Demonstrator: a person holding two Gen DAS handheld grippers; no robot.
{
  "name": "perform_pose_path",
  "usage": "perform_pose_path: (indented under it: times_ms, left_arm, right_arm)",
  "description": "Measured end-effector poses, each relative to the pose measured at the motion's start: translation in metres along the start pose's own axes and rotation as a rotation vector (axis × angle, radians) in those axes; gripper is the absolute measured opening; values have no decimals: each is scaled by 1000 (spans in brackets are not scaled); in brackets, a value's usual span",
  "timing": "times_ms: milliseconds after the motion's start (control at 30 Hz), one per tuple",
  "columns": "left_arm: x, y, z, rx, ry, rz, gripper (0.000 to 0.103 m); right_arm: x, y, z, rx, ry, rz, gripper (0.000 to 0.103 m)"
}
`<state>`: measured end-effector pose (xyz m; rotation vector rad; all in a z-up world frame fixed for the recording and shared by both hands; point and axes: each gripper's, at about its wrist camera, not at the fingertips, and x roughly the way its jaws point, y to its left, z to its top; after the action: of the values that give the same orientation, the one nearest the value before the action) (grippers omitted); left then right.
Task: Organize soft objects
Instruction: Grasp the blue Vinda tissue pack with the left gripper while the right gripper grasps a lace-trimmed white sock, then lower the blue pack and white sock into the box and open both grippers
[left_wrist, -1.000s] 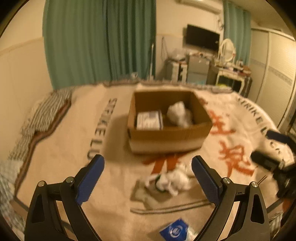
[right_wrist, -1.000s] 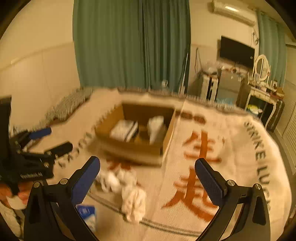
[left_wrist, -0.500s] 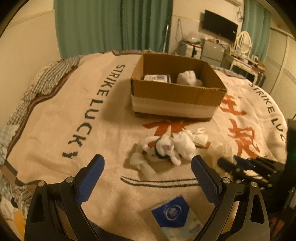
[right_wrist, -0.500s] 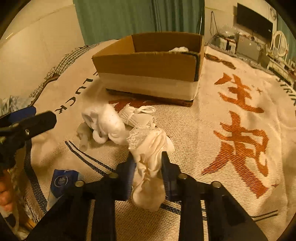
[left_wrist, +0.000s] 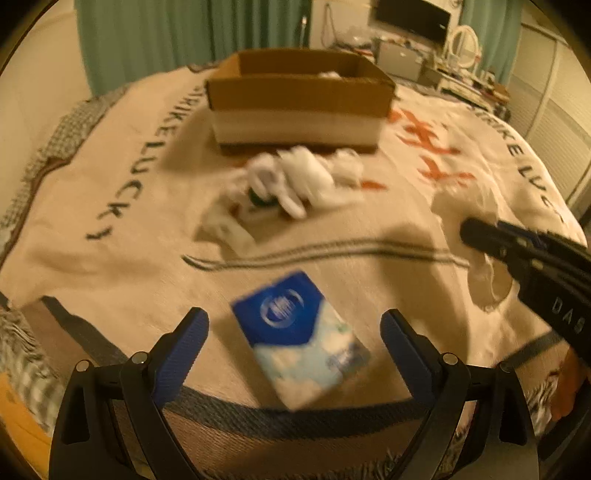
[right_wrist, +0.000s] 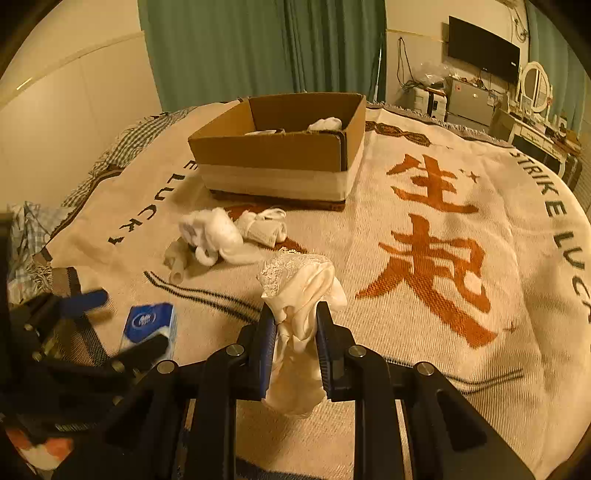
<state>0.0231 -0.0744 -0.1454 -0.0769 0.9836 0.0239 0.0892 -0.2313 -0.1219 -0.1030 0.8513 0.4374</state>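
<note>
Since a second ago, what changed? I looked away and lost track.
The right gripper went from open to shut on the cream lace cloth, which it now holds raised off the blanket. The left gripper, jaws open, dropped toward the blue tissue pack. The cardboard box and white sock pile stayed put.

Woven blanket (right_wrist: 424, 236) coarse; cardboard box (right_wrist: 273, 151) matt; lace-trimmed cloth (right_wrist: 299, 291) soft.
</note>
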Motion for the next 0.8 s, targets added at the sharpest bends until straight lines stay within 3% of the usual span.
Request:
perform_pose_path:
  times_ms: [67,200,233,367,600,800]
  left_arm:
    - [3,-4,-2,16,12,-14,94]
    - [14,-3,-4,21,44,-7,71]
    - [16,-1,-4,20,48,-12,71]
    - [10,3,-4,33,3,-29,61]
    - [-16,9,17,66,-114,-64,56]
    - [-31,13,55,118,-197,-43,56]
  right_arm:
    - [-2,-1,-4,4,3,-3,20]
    - [-3,1,-8,7,6,-15,20]
    - [-3,1,-8,7,6,-15,20]
    - [-2,2,-9,6,8,-15,20]
    - [-7,5,-1,5,-16,-6,20]
    - [-19,10,32,-15,-82,1,20]
